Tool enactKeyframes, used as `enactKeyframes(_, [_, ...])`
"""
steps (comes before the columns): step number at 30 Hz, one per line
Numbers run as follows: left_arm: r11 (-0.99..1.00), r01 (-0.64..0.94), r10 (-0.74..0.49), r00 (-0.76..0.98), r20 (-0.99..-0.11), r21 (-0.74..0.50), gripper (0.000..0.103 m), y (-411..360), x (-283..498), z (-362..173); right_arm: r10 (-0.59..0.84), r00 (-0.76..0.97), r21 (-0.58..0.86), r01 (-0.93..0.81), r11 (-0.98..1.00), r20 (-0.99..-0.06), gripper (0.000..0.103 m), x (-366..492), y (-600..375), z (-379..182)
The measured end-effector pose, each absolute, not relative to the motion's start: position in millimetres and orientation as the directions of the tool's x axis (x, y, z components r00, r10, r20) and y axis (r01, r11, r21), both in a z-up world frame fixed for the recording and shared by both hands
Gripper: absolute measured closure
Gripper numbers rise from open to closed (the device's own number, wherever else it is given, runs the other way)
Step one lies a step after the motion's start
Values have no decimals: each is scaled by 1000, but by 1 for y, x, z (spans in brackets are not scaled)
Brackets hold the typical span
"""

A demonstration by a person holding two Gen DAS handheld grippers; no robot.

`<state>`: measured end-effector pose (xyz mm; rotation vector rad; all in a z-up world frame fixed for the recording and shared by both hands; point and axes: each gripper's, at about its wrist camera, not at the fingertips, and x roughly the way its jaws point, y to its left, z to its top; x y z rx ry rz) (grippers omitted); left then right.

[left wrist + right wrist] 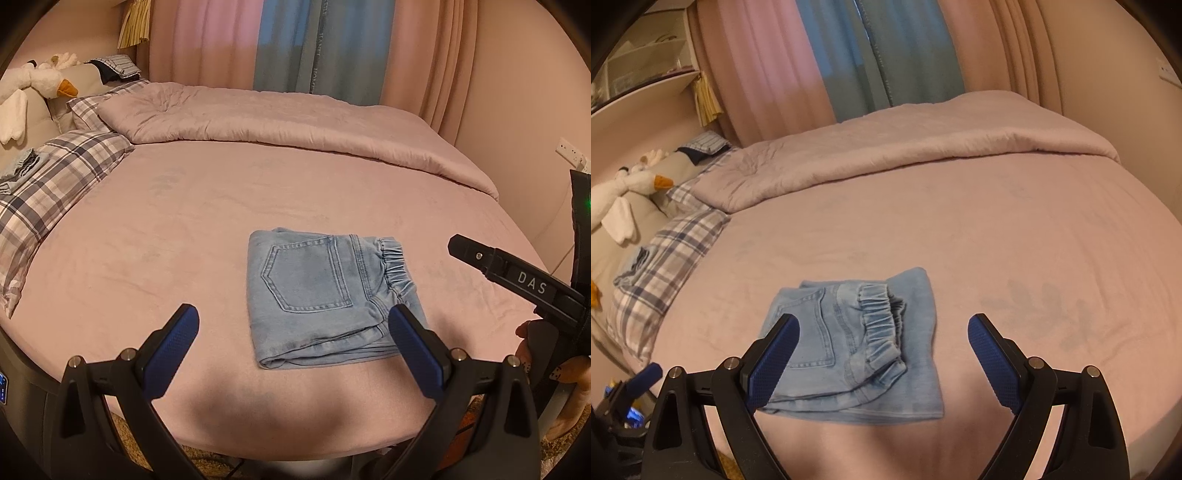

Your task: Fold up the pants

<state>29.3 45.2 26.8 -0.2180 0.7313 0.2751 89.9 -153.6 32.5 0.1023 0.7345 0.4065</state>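
Pants, light-blue denim with elastic waistband (325, 295), lie folded square at centre frame on pink bedsheet (147, 240). Left gripper (293, 341) and right gripper (882, 349) both spread wide, empty. Fold looks complete; withdraw upward without snagging edges.

Bed sheet (147, 229) bare on all sides of folded pants (314, 295); plaid pillows (48, 184) far left, rolled duvet (295, 122) behind, both well apart.

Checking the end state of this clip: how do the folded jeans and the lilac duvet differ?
The folded jeans are light blue denim; the lilac duvet is plain pale fabric. The jeans form a small compact bundle near the front edge of the bed; the duvet stretches along the far side. Both lie on the pink bed sheet, untouched by either gripper.
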Motion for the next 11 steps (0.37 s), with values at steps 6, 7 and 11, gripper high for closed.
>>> enactKeyframes(6, [940, -327, 175, 708, -684, -97, 1, 44, 28, 26, 392, 667, 232, -319, 919, -634, 11, 92, -155, 32])
enactKeyframes(7, [940, -328, 178, 708, -683, -95, 1, 44, 28, 26, 391, 668, 232, -319, 919, -633, 11, 91, -155, 32])
enactKeyframes(11, [941, -327, 180, 709, -682, -91, 1, 41, 27, 27, 390, 668, 234, -314, 920, -633, 11, 92, -156, 31])
